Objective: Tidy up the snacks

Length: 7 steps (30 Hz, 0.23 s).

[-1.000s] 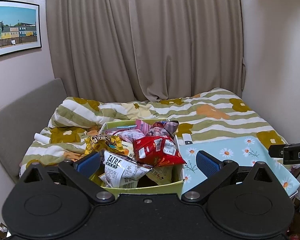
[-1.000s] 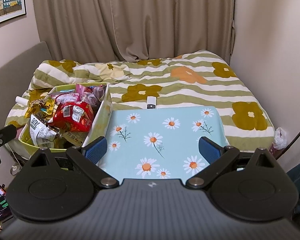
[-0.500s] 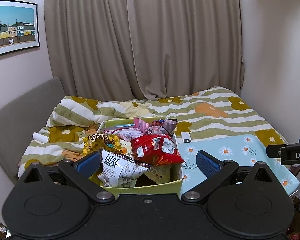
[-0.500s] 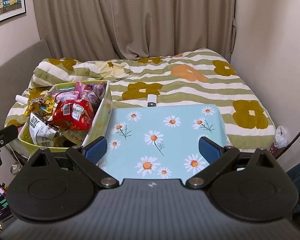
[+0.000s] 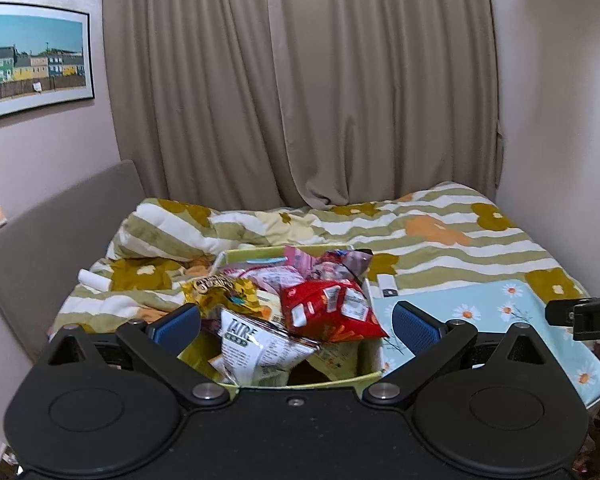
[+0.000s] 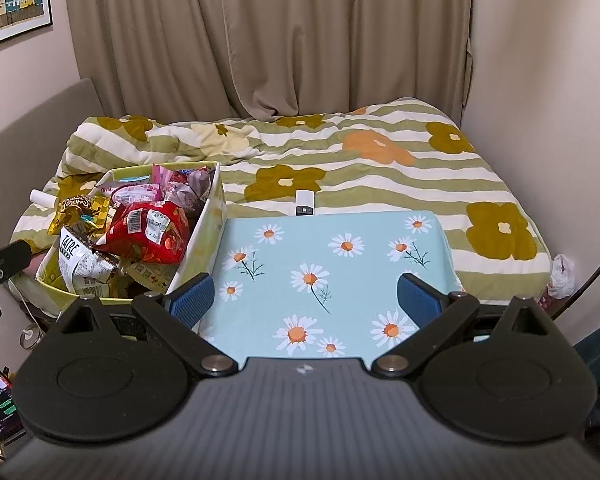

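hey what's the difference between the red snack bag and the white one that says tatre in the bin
The red snack bag is bright red with white label stickers and lies on top of the pile, toward the bin's right wall. The white TATRE bag is white with dark lettering, looks crumpled, and sits lower at the near left corner. Both are packets in the green bin, untouched by either tool.

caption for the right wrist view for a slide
Open right gripper above a daisy-print board, beside a green bin heaped with snack bags.
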Motion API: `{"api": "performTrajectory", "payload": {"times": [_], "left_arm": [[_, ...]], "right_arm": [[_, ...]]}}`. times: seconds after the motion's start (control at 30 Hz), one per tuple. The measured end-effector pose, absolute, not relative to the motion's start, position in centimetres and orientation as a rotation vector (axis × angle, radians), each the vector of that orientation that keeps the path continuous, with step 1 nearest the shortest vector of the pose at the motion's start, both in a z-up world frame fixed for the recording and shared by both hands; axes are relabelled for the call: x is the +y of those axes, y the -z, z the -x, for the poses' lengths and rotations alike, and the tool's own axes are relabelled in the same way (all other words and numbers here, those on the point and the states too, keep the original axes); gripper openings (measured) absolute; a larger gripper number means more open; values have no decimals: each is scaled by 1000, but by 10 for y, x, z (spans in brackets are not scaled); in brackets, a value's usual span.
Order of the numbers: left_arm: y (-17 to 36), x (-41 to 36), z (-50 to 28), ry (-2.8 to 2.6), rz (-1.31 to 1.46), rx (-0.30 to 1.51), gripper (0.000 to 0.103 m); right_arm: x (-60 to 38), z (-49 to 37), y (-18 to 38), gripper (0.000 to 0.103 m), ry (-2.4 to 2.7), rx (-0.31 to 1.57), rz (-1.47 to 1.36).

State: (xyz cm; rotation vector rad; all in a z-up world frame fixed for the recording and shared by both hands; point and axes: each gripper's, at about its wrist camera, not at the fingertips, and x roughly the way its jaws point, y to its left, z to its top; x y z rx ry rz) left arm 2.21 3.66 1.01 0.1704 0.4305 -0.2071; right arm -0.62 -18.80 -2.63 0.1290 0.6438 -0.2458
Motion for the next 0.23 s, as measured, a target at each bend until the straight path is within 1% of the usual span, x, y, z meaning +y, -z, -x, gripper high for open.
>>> {"api": "performTrajectory", "payload": {"times": [0.23], "left_arm": [[-8, 40, -28, 220, -160, 426, 103]], "right_arm": [[-188, 5, 26, 103, 246, 644, -128]]}}
